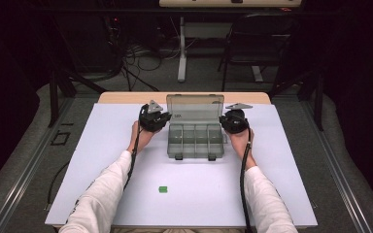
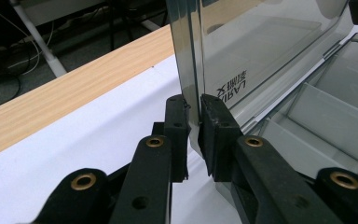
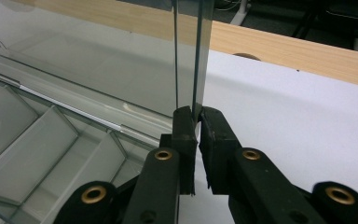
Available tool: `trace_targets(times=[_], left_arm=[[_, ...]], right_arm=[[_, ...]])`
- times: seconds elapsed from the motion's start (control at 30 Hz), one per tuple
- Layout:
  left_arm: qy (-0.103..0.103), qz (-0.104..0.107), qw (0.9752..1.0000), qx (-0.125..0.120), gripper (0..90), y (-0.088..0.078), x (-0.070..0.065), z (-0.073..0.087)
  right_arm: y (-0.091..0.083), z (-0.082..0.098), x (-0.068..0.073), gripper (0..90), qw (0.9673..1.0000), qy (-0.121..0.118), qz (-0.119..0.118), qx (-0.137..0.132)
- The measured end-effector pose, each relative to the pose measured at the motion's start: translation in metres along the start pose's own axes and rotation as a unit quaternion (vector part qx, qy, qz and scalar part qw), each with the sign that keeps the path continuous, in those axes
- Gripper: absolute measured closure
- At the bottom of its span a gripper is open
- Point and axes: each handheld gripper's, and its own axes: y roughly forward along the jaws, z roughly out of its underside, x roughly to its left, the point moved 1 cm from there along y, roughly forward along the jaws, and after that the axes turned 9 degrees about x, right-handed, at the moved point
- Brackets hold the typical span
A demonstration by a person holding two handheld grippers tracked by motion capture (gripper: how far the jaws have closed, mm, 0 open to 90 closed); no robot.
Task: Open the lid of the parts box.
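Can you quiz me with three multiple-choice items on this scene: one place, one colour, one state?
1. Where does the small block lie?
A. inside the box
B. on the white table cover, nearer the person than the box
C. on the floor

2. What colour is that block?
A. green
B. red
C. yellow

3. How does the lid of the clear compartment box stand?
A. shut and latched
B. taken off
C. raised upright, each side edge pinched

Answers: 1 B, the high view shows it alone below the box. 2 A, plainly green. 3 C, the left gripper and right gripper each clamp a lid edge.
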Motion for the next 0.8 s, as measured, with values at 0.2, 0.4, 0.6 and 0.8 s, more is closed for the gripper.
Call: trace_targets(times=[0.2,0.4,0.6,0.8], left_arm=[[-0.004,0.0,1.0,0.0,81.1,0.0016,0.0006,0.0],[-0.001,-0.008,1.0,0.001,79.8,0.0022,-0.0008,-0.0007],[-0.003,-0.029,0.9996,-0.001,66.9,0.0017,0.0004,-0.0002],[-0.024,-0.029,0.9992,0.011,44.1,-0.0003,0.0074,0.0054]], right_arm=[[0.0006,0.0006,-0.0001,84.3,1.0,0.005,-0.001,-0.002],[0.0014,0.0008,-0.0002,83.8,1.0,0.001,0.001,0.001],[0.0026,0.0015,-0.0009,79.9,0.9999,-0.002,0.009,0.008],[0.0002,0.0051,-0.0074,67.4,0.9999,0.004,0.008,0.01]])
